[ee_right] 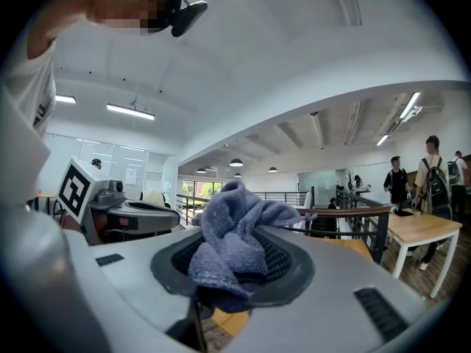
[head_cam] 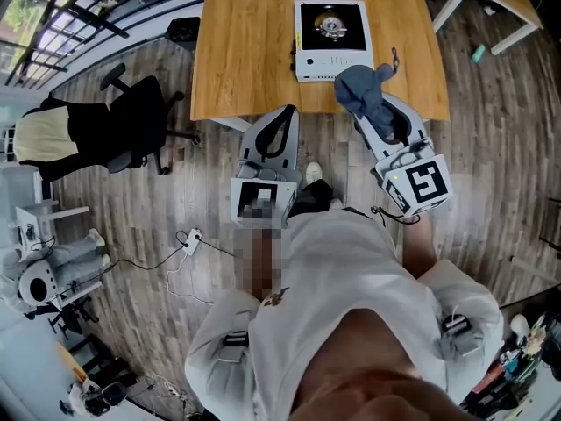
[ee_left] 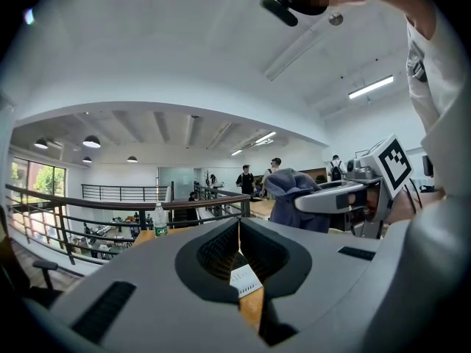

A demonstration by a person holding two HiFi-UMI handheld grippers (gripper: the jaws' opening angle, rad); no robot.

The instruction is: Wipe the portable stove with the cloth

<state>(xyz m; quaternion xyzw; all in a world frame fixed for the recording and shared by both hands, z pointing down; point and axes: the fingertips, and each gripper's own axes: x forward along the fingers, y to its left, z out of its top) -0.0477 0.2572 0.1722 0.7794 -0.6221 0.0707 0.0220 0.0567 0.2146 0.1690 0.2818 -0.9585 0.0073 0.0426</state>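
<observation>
The right claw [ee_right: 234, 265] is clamped on a grey-blue cloth [ee_right: 229, 237], which bunches up between the jaws and spills over their front edge. In the head view the cloth hangs just at the near right corner of the stove [head_cam: 331, 26]; whether it touches the stove cannot be told. The stove, white with a black top and a round burner in the middle, sits on the wooden counter [head_cam: 245, 51], ahead of both claws. The left claw [ee_left: 238, 232] has its jaws pressed together with nothing between them. It is held at the counter's near edge, beside the right claw and apart from the stove. A black office chair [head_cam: 131, 125] stands on the floor to the left.
</observation>
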